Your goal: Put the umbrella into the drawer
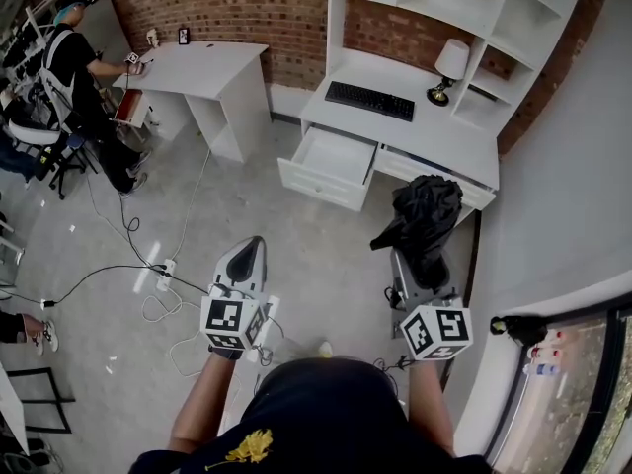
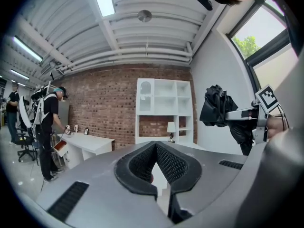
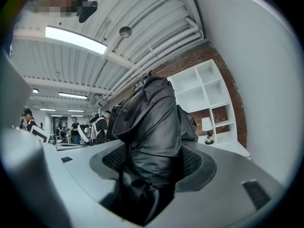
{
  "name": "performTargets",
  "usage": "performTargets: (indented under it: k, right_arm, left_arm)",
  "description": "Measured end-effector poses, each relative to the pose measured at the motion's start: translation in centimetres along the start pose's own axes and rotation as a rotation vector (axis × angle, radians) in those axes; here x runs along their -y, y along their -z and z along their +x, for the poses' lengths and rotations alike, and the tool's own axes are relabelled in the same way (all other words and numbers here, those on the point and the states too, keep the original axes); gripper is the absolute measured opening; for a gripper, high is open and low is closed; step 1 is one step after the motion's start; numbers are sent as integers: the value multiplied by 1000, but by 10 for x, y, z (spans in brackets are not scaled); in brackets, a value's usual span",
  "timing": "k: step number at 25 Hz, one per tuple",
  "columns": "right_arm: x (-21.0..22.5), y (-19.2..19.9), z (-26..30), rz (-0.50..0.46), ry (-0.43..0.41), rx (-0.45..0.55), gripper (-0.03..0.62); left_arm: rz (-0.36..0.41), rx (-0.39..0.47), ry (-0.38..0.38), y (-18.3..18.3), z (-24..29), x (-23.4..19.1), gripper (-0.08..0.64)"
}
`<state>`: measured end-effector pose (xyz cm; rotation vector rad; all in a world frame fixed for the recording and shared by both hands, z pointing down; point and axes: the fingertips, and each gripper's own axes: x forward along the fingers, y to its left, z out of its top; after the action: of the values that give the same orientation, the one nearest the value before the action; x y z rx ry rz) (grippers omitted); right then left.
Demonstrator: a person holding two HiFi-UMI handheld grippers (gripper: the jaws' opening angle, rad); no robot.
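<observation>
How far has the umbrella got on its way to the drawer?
Done: the white desk drawer already stands pulled open, and the folded black fabric umbrella is off the floor. In hand: the right tool is clamped on it, a walk away from the desk; the left tool is shut and empty. Left: carry the umbrella over and put it in the drawer.

Right gripper (image 3: 152, 167): both jaws pressed against a black folded umbrella (image 3: 149, 118), whose crumpled fabric stands upright between the pads and fills the centre. Behind, right: white shelf unit (image 3: 209, 91) on a brick wall, holding a small lamp (image 3: 207, 126). Above: ceiling light strip (image 3: 76, 39). Far left: several people (image 3: 99, 127), standing.
</observation>
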<state>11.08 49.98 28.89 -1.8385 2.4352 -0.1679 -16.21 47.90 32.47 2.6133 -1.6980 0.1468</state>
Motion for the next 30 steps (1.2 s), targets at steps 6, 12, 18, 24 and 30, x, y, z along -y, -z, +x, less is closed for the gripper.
performTargets:
  k: [6,12,18,24,30]
  right_arm:
    - [4,0,2,7,-2,-13,273]
    - [15,0,4,3,1,-19,273]
    - [26,1,2,18,6,-27,273]
    - [32,9,9,44,-11,-43,273]
    - [32,11,13,30,-31,-42,273]
  left_arm:
    - [12,-6,18,-2,9,11,15]
    - [18,-10,25,-4,20,18,15]
    - [27,-16,18,-6,25,24,15]
    - [37,-29,-15,-6,15,24,15]
    - [49,-51,-45,-2,15,18,15]
